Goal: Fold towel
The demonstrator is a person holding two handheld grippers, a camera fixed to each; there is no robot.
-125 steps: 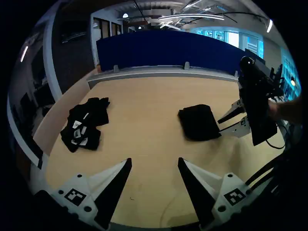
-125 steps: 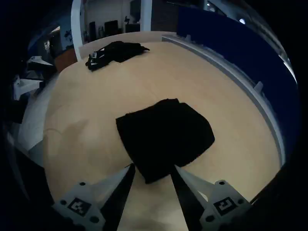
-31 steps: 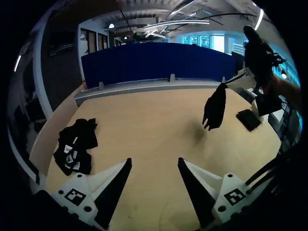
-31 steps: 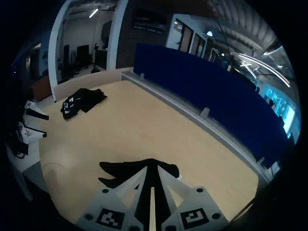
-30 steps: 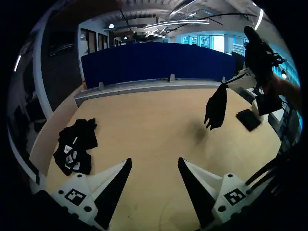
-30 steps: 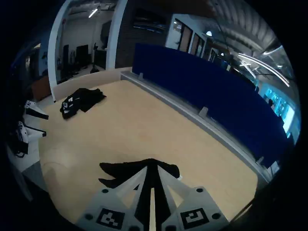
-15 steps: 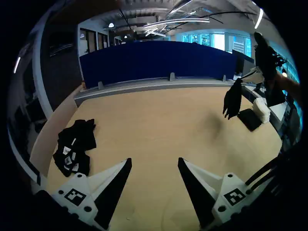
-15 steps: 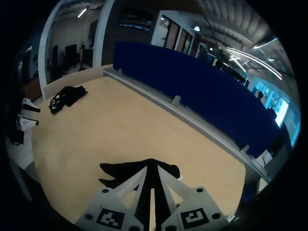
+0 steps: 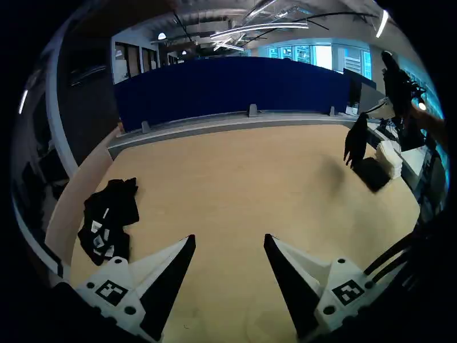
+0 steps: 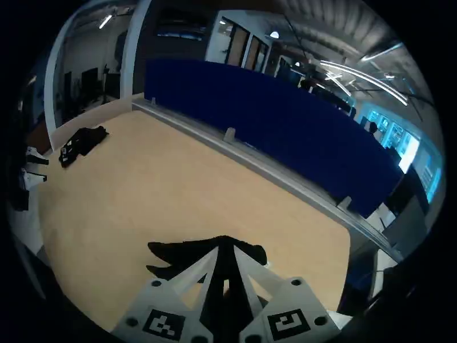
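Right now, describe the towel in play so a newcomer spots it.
On the wooden table before the blue partition, look to its right end in the left gripper view. The black towel hangs in the air from the right tongs; the black pile at the left end lies on it.

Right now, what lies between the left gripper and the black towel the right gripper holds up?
Bare tabletop from the left gripper to the hanging towel, seen in the left gripper view.

the table (image 9: 240, 183) is pale wood, smooth and matt. the towel (image 10: 171, 251) is black cloth, soft and dull. the left gripper (image 9: 228, 239) is matt white plastic. the partition (image 9: 228, 86) looks matt blue.
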